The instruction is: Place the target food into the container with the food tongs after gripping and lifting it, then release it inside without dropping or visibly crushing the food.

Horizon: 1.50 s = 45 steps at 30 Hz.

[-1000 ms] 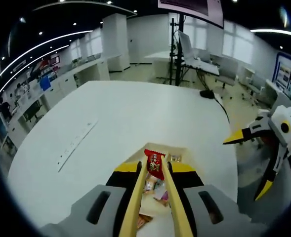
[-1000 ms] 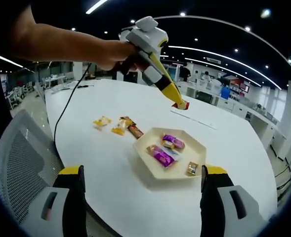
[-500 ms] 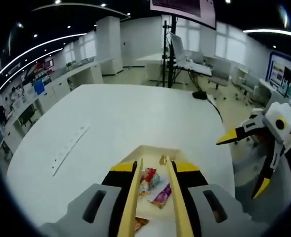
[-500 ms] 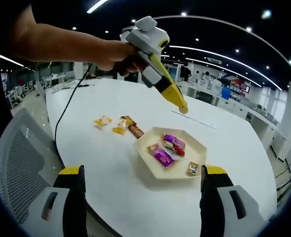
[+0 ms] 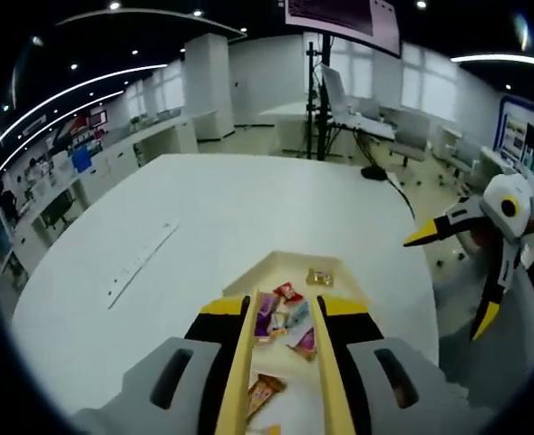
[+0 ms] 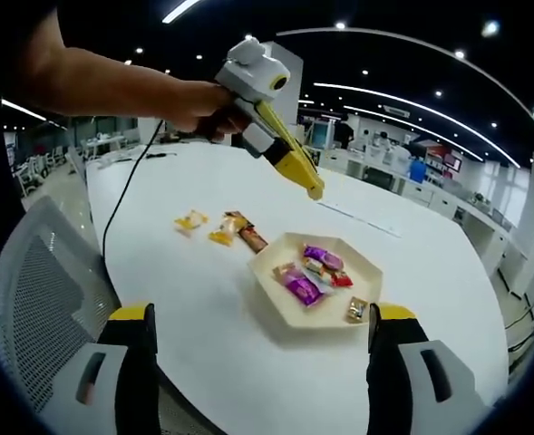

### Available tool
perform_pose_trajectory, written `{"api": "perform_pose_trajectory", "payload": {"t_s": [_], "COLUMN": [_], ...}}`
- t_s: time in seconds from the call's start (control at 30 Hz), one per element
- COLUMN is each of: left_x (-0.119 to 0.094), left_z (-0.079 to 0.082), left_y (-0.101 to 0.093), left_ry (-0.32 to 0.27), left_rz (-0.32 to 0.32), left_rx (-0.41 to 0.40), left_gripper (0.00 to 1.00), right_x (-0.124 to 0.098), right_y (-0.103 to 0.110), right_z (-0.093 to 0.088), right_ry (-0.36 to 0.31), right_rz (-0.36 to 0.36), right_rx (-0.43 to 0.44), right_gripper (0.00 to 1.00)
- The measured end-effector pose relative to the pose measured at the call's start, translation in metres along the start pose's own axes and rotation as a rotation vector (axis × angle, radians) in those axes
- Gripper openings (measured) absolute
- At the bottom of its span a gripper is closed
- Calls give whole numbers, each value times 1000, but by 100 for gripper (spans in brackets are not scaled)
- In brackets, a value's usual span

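Left gripper (image 6: pixel 314 191) hovers above the tray (image 6: pixel 276 304), tongs nearly closed and empty; right gripper (image 6: pixel 257 331) gapes wide, empty.

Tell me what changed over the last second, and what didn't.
The left claw let go of the red snack packet, which now lies in the tray with the other wrapped snacks, then drew back from over the tray. The three snacks on the table and the open right claw stayed put.
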<state>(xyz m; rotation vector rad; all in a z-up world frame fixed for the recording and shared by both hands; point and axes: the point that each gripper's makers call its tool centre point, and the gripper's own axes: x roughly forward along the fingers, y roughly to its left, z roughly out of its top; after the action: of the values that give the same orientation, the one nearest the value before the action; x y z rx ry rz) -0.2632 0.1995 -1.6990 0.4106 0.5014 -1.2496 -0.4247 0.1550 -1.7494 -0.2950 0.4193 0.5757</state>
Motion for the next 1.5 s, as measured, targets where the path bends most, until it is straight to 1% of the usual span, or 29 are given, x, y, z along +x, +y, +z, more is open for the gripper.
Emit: {"api": "perform_pose_trajectory", "payload": {"t_s": [0.03, 0.13, 0.33, 0.37, 0.43, 0.63, 0.7, 0.77, 0.8, 0.87, 0.97, 1.03, 1.07, 1.13, 1.3, 1.43, 1.5], "left_x": [-2, -8, -31, -36, -43, -70, -77, -85, -88, -95, -104, -109, -112, -117, -126, -130, -136], "left_z": [-1, -12, -37, -42, -47, -62, -70, -80, -83, -89, -105, -112, -116, -120, -120, -124, -124], "left_y": [-1, 3, 17, 23, 26, 35, 37, 41, 42, 43, 45, 47, 48, 49, 46, 47, 48], "left_ry": [-9, 10, 31, 27, 24, 11, 9, 15, 13, 0, 14, 14, 12, 1, -26, -29, -30], "left_rz": [-5, 5, 38, 49, 58, 117, 124, 157, 163, 181, 211, 227, 246, 258, 277, 290, 310], "left_rx": [7, 17, -8, -12, -23, -42, -60, -67, -76, -99, -102, -119, -130, -143, -155, -166, -163], "left_gripper": [26, 26, 26, 26, 26, 26, 26, 26, 26, 26, 26, 26, 26, 26, 26, 26, 26], "right_x": [0, 0, 0, 0, 0, 0, 1, 1, 1, 1, 2, 2, 2, 2, 2, 1, 1], "right_y": [0, -1, -1, -1, -1, 1, 1, 2, 2, 1, 1, 1, 1, 2, 2, 1, 1], "right_z": [0, 0, 0, 0, 0, 0, 0, 0, 0, -1, -1, -1, -1, -1, -1, -1, -1], "right_ry": [-1, -1, 0, 1, 1, 2, 4, 5, 5, 6, 6, 6, 7, 8, 10, 9, 6], "right_rz": [-1, -2, -4, -4, -3, 3, 6, 10, 10, 9, 8, 9, 9, 10, 11, 10, 8], "right_rx": [0, 3, 4, 5, 3, 6, 5, 2, 3, 4, 6, 7, 8, 5, 8, 11, 10], "right_gripper": [95, 95, 95, 95, 95, 95, 95, 95, 95, 96, 96, 96, 96, 96, 96, 96, 96]}}
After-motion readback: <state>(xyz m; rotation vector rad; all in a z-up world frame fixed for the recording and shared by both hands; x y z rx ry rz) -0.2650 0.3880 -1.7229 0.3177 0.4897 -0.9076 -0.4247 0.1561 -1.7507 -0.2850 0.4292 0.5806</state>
